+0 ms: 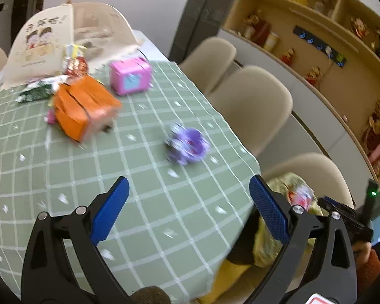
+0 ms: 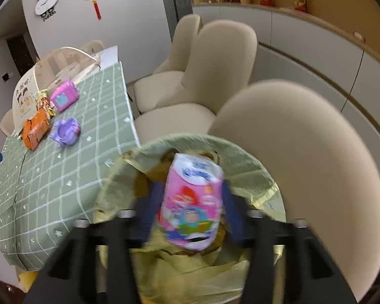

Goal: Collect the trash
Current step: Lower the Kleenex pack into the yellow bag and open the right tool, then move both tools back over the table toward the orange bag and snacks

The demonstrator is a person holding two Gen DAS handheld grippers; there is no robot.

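My right gripper (image 2: 192, 195) is shut on a pink cartoon-printed carton (image 2: 192, 200) and holds it over the mouth of a bin lined with a yellow-green bag (image 2: 261, 182) beside the table. The carton also shows in the left wrist view (image 1: 301, 195) above the bag (image 1: 268, 248). My left gripper (image 1: 187, 195) is open and empty, above the green checked tablecloth (image 1: 144, 217) near its edge. Ahead of it lie a purple crumpled wrapper (image 1: 187, 144), an orange box (image 1: 84, 106), a pink box (image 1: 130, 76) and snack wrappers (image 1: 41, 90).
A cream tote bag (image 1: 43, 43) stands at the table's far end. Three beige chairs (image 1: 253, 106) line the table's right side, one right behind the bin (image 2: 304, 157). Wooden shelves (image 1: 329, 50) with ornaments run along the wall.
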